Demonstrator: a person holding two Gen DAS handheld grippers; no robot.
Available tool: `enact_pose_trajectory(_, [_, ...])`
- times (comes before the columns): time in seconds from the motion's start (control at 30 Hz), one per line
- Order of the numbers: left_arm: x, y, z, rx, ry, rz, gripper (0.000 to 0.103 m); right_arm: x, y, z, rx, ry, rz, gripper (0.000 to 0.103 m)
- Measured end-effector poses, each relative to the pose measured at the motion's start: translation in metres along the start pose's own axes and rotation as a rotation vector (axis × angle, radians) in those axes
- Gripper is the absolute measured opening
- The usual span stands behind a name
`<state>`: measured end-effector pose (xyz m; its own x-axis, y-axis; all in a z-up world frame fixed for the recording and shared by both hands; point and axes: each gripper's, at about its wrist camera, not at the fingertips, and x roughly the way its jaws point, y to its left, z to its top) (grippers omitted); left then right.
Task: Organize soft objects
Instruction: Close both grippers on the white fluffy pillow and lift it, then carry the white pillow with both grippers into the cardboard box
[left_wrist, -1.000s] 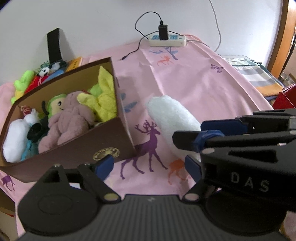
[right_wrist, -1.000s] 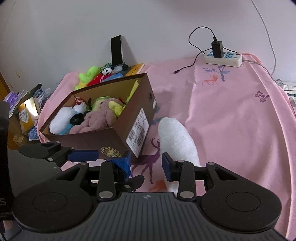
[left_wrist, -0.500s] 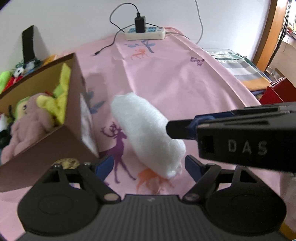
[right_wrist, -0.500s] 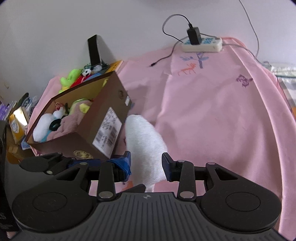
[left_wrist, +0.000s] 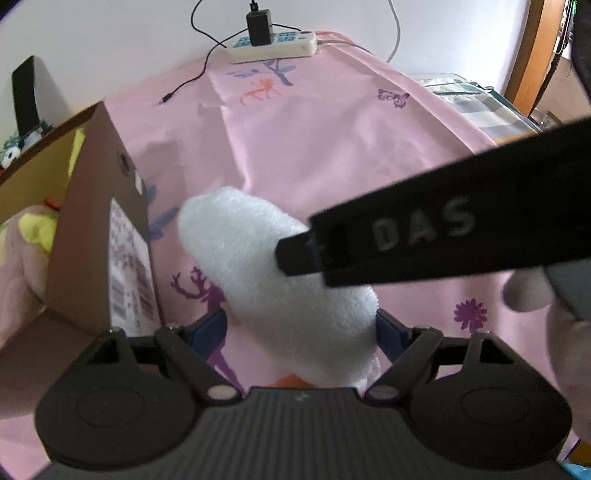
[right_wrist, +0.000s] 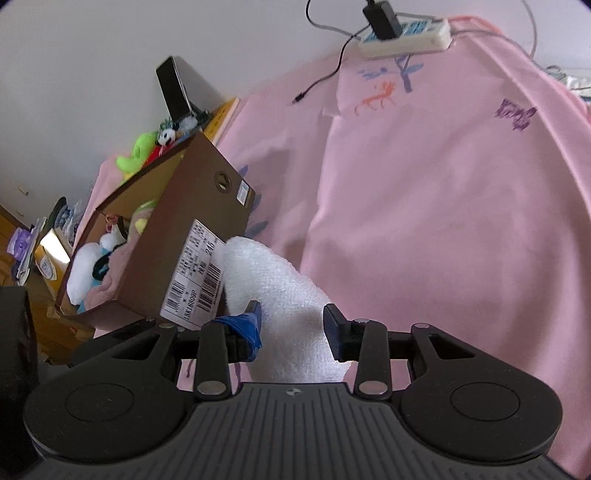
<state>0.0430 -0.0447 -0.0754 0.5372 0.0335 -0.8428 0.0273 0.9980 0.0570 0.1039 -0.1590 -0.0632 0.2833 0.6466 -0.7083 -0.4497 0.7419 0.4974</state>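
Note:
A long white fluffy soft object (left_wrist: 269, 273) lies on the pink cloth, right beside a brown cardboard box (left_wrist: 99, 236) filled with plush toys. My left gripper (left_wrist: 300, 329) is open with its near end between the fingers. My right gripper (right_wrist: 292, 325) is also open and straddles the same white object (right_wrist: 280, 295); its black body crosses the left wrist view (left_wrist: 443, 236) above the object. The box (right_wrist: 177, 236) holds pink, yellow and white plush toys (right_wrist: 88, 266).
A white power strip (left_wrist: 271, 46) with a black charger and cable lies at the far edge by the wall. More toys (right_wrist: 147, 147) and a black phone-like slab (right_wrist: 173, 88) stand behind the box. Folded fabrics (left_wrist: 476, 107) lie at the right.
Both grippers have moved forward and down over the white object, which now lies between the fingers of each. The right gripper has tilted and come closer to the box.

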Motion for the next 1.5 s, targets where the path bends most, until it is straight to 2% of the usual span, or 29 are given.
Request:
enact_pose_trajectory(0.1, [0.006, 0.002, 0.003, 0.01, -0.001, 0.0, 0.083, 0.012, -0.007, 0.004, 0.018, 0.031, 0.032, 0.021])
enact_pose_trajectory(0.3, [0.017, 0.006, 0.008, 0.018, 0.01, 0.009, 0.074, 0.026, -0.019, 0.013, 0.102, 0.09, 0.122, 0.024])
enact_pose_trajectory(0.53, [0.008, 0.001, 0.009, 0.053, -0.025, 0.002, 0.066, 0.017, -0.016, 0.012, 0.073, 0.073, 0.108, 0.02])
enact_pose_trajectory(0.8, [-0.025, -0.003, 0.003, 0.095, -0.105, -0.035, 0.066, -0.013, -0.002, 0.003, 0.068, -0.007, 0.079, 0.02])
enact_pose_trajectory(1.0, [-0.058, 0.007, 0.002, 0.116, -0.186, -0.044, 0.066, -0.034, 0.019, -0.003, 0.092, -0.091, 0.094, 0.02])
enact_pose_trajectory(1.33, [-0.118, 0.058, -0.01, 0.1, -0.317, -0.017, 0.065, -0.038, 0.078, 0.001, 0.062, -0.21, 0.161, 0.02])
enact_pose_trajectory(1.5, [-0.129, 0.092, -0.008, 0.089, -0.35, 0.017, 0.065, -0.025, 0.109, 0.009, 0.029, -0.248, 0.188, 0.02])
